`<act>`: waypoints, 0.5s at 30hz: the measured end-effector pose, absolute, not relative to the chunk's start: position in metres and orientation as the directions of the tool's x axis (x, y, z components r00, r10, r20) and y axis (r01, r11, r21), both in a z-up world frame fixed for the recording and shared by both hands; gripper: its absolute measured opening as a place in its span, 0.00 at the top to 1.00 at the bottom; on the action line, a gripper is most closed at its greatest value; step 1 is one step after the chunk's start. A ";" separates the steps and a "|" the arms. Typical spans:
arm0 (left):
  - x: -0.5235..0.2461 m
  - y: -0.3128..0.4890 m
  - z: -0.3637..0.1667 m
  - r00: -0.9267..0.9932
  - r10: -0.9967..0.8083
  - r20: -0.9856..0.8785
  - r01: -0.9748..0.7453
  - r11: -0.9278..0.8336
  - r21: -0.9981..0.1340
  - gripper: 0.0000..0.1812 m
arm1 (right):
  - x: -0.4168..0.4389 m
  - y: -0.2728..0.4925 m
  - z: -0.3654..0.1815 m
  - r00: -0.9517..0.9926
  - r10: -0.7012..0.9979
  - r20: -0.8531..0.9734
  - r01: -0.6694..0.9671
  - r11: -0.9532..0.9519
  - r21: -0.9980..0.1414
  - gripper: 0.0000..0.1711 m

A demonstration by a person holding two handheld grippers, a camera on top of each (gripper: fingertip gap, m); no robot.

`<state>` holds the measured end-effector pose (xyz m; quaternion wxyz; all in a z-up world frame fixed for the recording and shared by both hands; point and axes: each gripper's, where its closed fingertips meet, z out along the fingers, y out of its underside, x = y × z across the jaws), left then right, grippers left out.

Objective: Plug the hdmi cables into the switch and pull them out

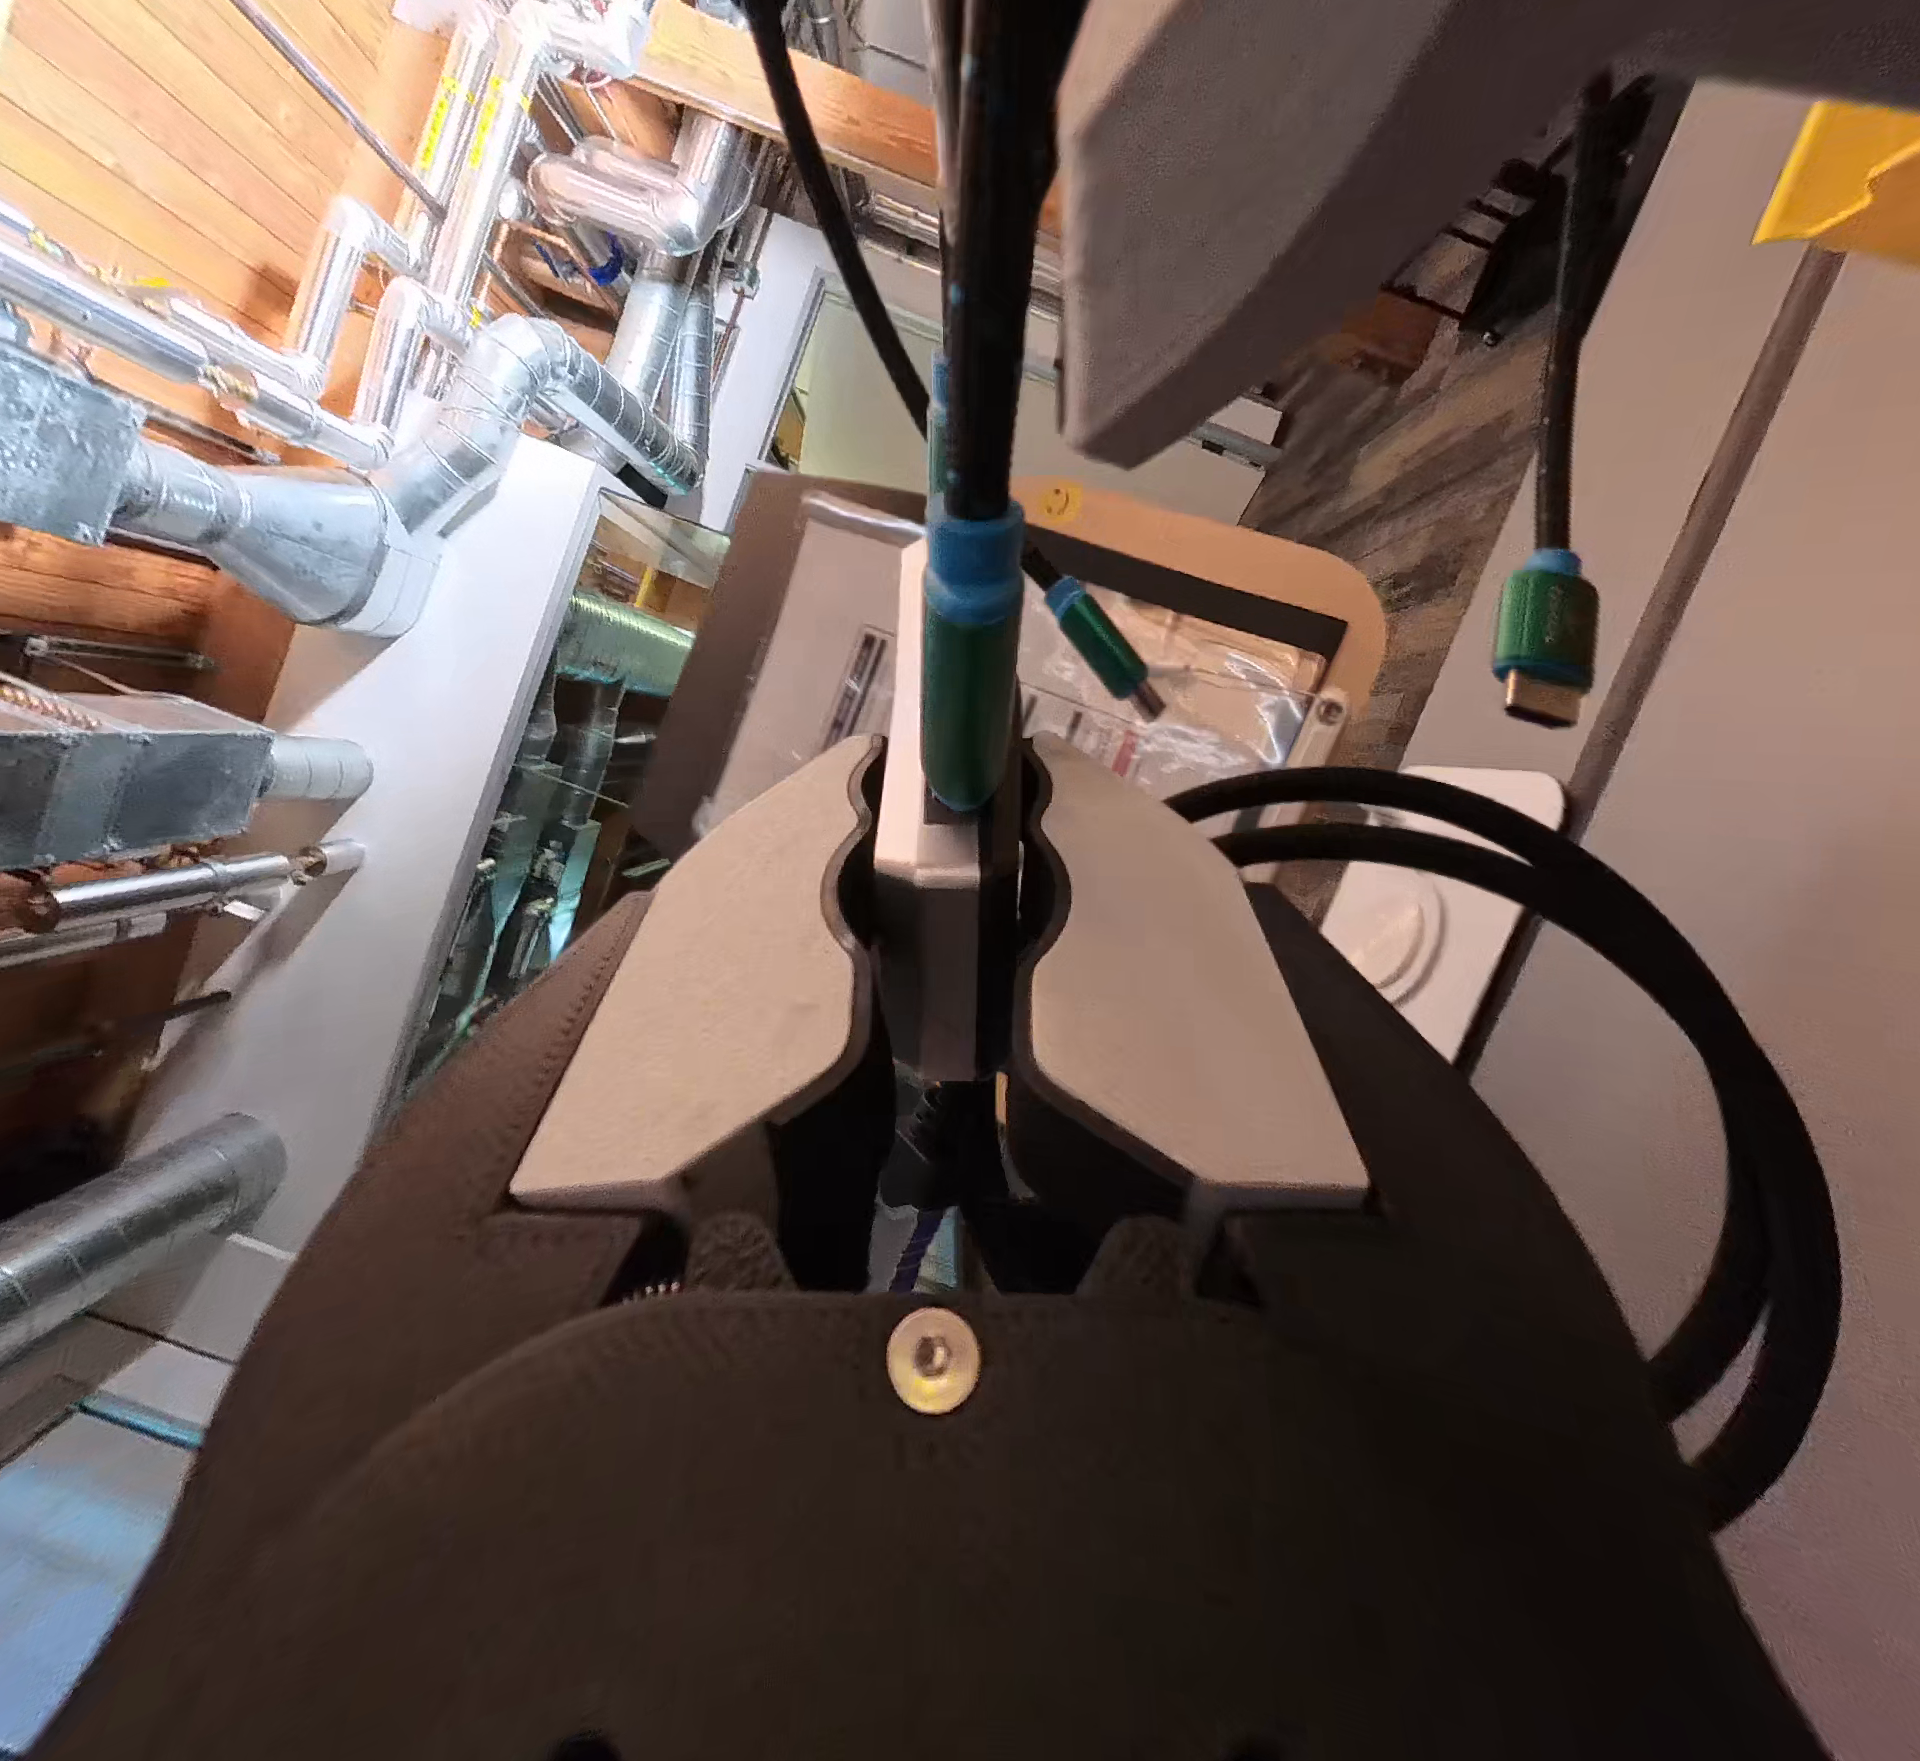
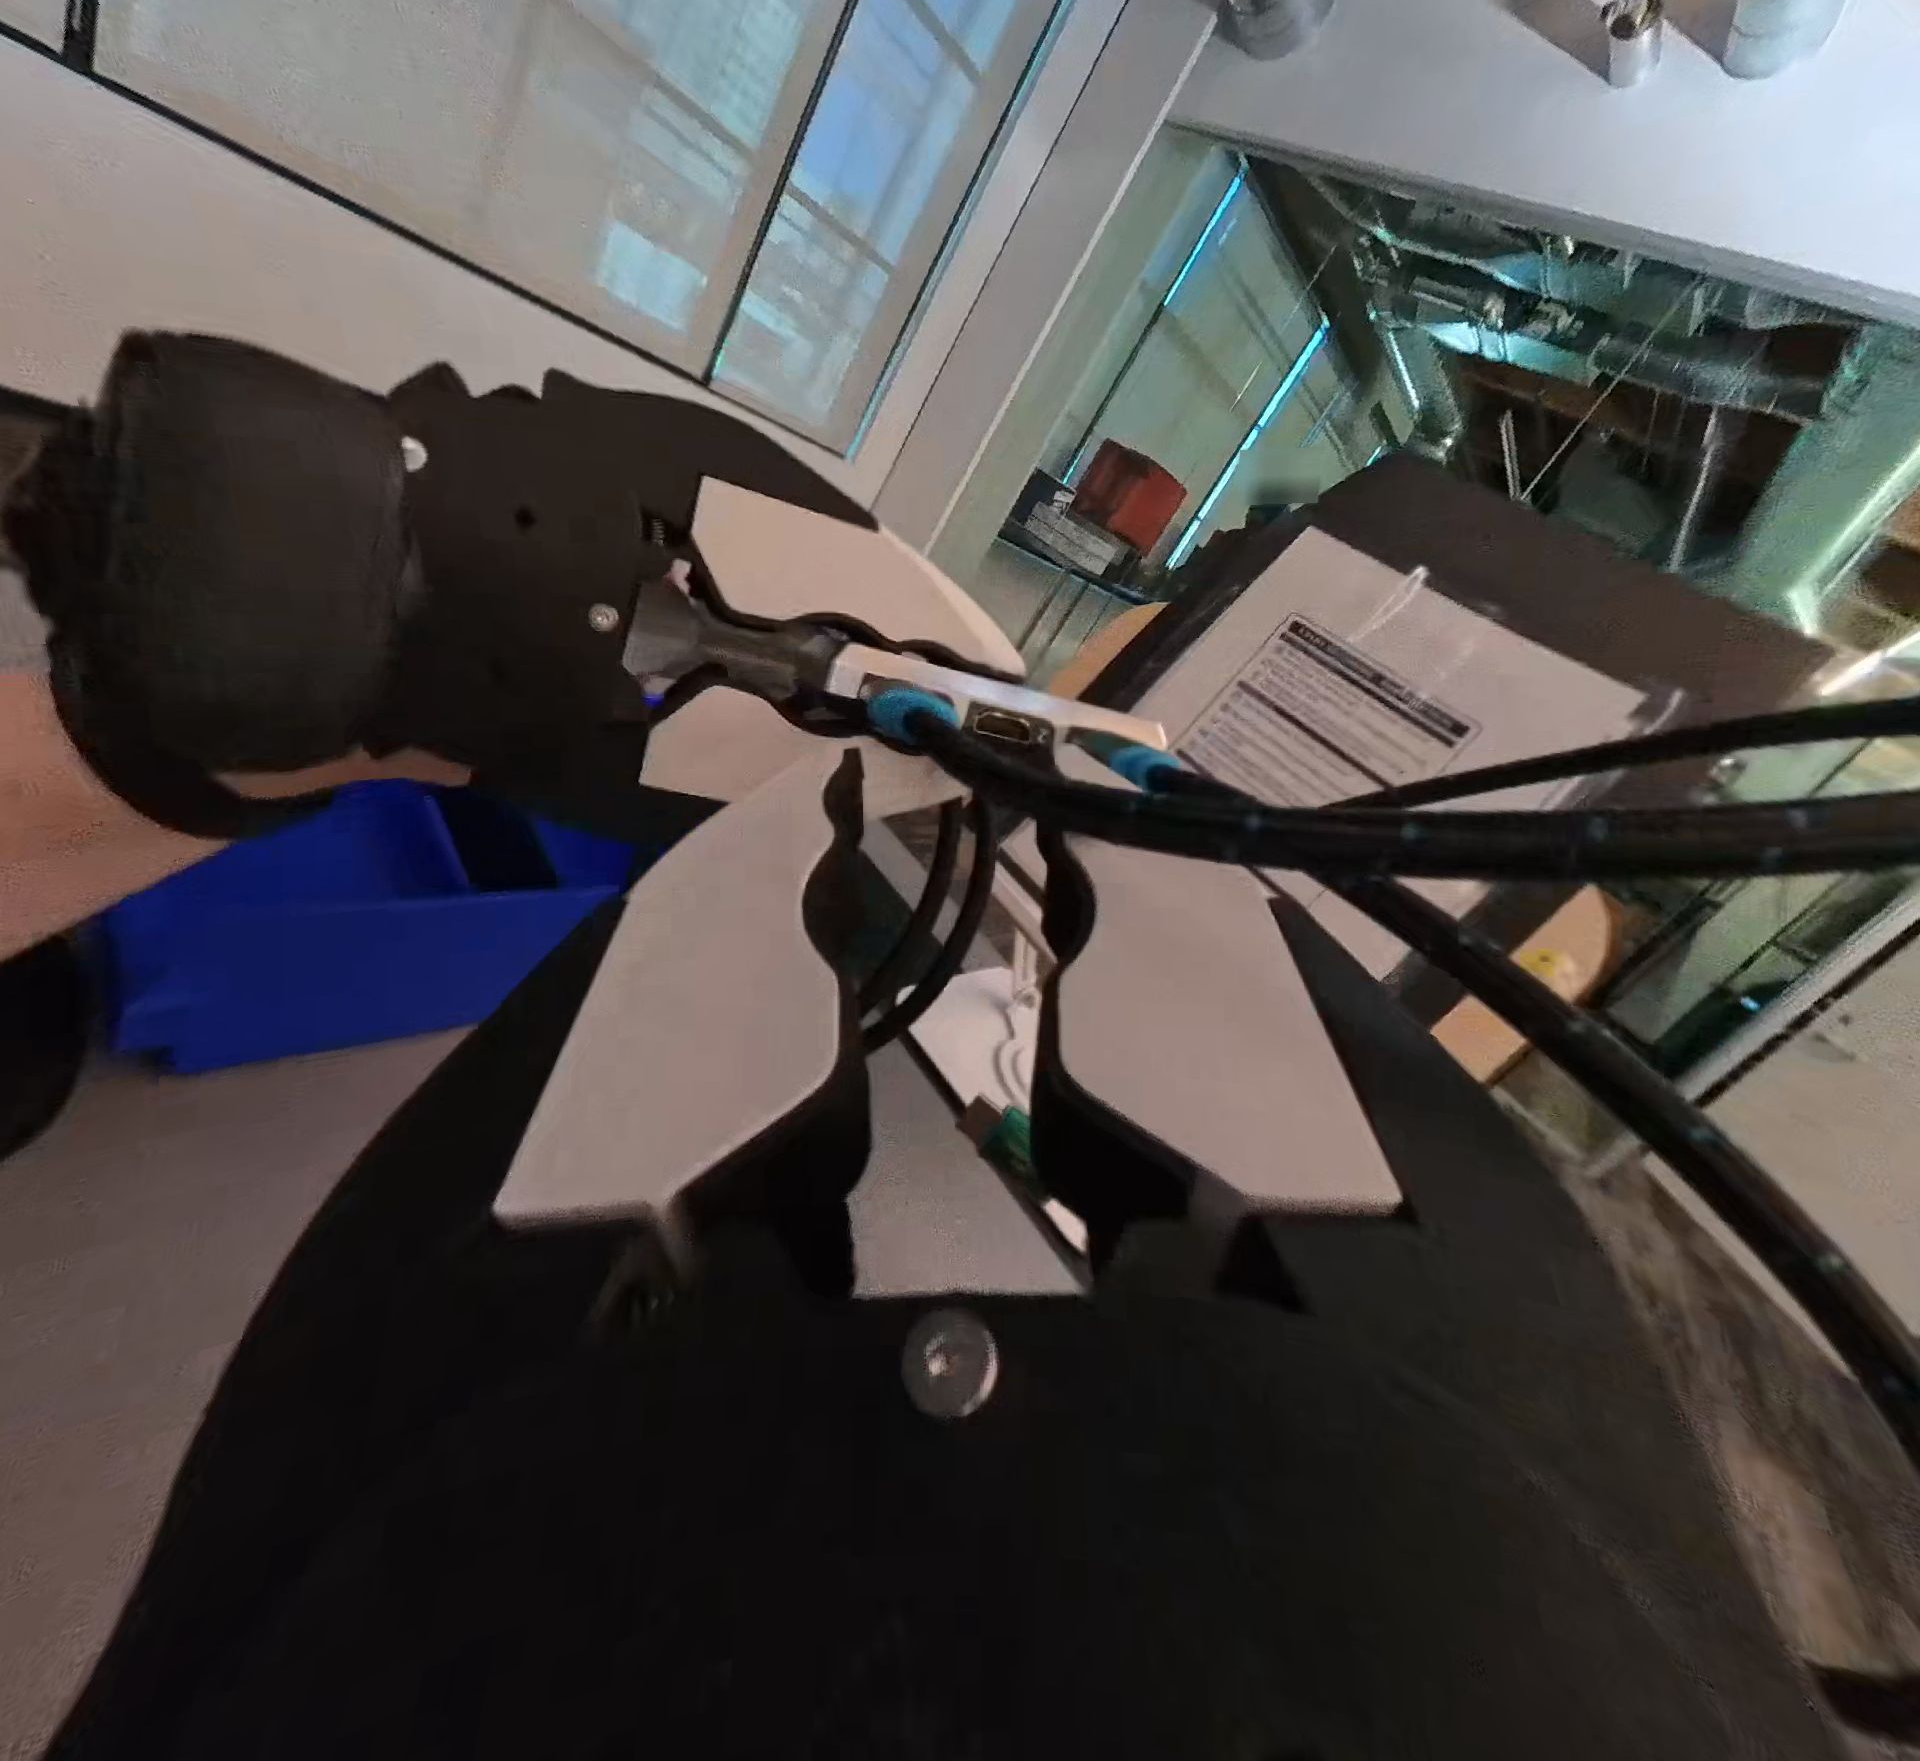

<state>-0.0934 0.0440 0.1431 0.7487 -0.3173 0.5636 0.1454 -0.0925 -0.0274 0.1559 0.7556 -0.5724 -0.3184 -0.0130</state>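
The left gripper (image 1: 943, 823) clamped the silver switch (image 1: 928, 838), lifted with two cables (image 2: 1558, 844) plugged in and one middle port bare, while the right gripper (image 2: 948, 812) gaped empty nearby, the switch's rear end hidden between the fingers.

**Around the bench**

I'm looking past the work at silver ducts (image 1: 343, 506) running under a wooden ceiling (image 1: 187, 101). A blue bin (image 2: 343, 942) sits on the grey table (image 2: 208, 1192), tall windows (image 2: 582, 101) behind it, and a yellow piece (image 1: 1849, 173) shows at the upper right.
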 end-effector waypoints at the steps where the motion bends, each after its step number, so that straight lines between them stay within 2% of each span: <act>1: -0.095 0.048 0.136 0.333 -0.151 -0.931 -0.573 0.751 -0.327 0.88 | -0.093 -0.020 0.149 0.810 0.351 0.470 0.373 0.309 -0.875 0.80; 4: -0.089 0.059 0.117 0.308 -0.181 -0.934 -0.566 0.754 -0.333 0.89 | -0.097 -0.002 0.130 0.827 0.392 0.403 0.346 0.210 -0.914 0.75; 8: -0.081 0.058 0.107 0.283 -0.187 -0.941 -0.546 0.775 -0.318 0.89 | -0.095 0.011 0.122 0.859 0.391 0.329 0.266 0.207 -0.941 0.80; 11: -0.073 0.052 0.101 0.259 -0.184 -0.948 -0.532 0.792 -0.300 0.89 | -0.098 0.019 0.107 0.852 0.427 0.303 0.273 0.131 -0.953 0.80; 15: -0.068 0.050 0.093 0.230 -0.203 -0.952 -0.522 0.800 -0.296 0.89 | -0.095 0.019 0.098 0.846 0.452 0.281 0.269 0.094 -0.959 0.87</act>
